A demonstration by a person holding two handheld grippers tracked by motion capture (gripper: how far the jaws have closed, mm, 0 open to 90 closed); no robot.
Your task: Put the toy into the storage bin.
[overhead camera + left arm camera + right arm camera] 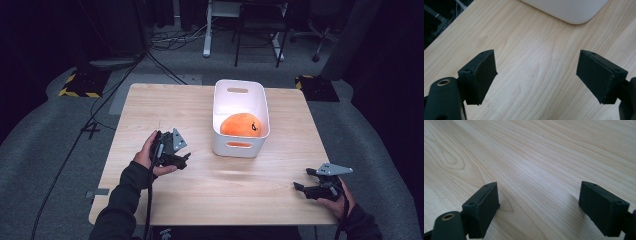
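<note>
With the round orange plush toy (241, 124) sitting in the white plastic bin (240, 146) at centre frame, I am holding my left gripper (183, 160) and right gripper (303, 179) wide open and empty, the job apparently done.

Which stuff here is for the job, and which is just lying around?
For the job:
- orange plush toy, inside the bin
- white bin on the table
- left gripper, open
- right gripper, open

Just lying around:
- chairs
- floor cables
- yellow-black striped blocks
</note>
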